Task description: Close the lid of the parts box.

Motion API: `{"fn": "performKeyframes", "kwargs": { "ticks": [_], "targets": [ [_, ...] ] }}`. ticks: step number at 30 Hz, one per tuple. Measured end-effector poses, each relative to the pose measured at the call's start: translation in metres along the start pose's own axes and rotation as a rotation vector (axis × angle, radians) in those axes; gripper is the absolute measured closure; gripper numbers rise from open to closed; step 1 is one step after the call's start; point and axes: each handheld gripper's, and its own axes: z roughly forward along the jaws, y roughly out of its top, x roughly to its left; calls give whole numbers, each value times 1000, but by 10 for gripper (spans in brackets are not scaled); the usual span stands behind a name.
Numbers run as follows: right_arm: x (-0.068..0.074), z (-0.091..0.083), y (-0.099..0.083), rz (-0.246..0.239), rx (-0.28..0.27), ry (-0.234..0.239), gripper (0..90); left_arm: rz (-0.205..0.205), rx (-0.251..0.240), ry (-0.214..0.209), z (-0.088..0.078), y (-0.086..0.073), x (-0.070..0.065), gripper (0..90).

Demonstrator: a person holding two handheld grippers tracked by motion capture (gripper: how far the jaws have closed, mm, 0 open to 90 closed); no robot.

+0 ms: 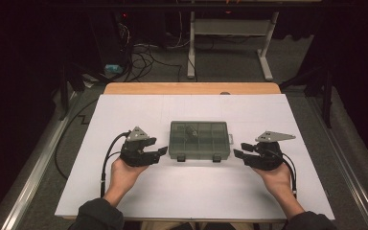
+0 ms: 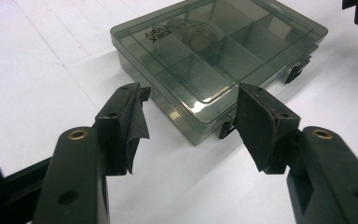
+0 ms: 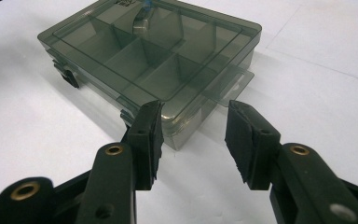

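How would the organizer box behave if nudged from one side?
The box looks like thin, stiff plastic and nearly empty, so probably light. Lying flat and low on the smooth white sheet, it would likely slide rather than tip. Both latches look shut, so the lid should stay down.

On the lid of the smoky compartment box (image 2: 214,60) we make out pale print near one corner, seemingly starting "AIRAJ", with a smaller line beneath it too blurred to read. We find no other legible writing.

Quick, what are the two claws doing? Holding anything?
Left gripper: open, holding nothing, beside the grey box.
Right gripper: open, holding nothing.
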Motion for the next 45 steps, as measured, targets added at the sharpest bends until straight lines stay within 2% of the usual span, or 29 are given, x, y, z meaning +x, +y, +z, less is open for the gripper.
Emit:
{"fn": "performKeyframes", "kwargs": {
  "ticks": [18, 26, 36, 45],
  "targets": [
    [-3, -10, -5, 5, -22, -5, 533, -13, -29, 21, -13, -11, 5, 404],
    [-7, -15, -11, 11, -32, -12, 518, -51, -43, 18, -19, -19, 10, 398],
    [-10, -21, -17, 17, -44, -21, 506, -61, -61, 30, -26, -26, 14, 393],
    [-12, -24, -23, 32, -44, -27, 497, -88, -71, 46, -30, -37, 20, 387]
  ]
}}
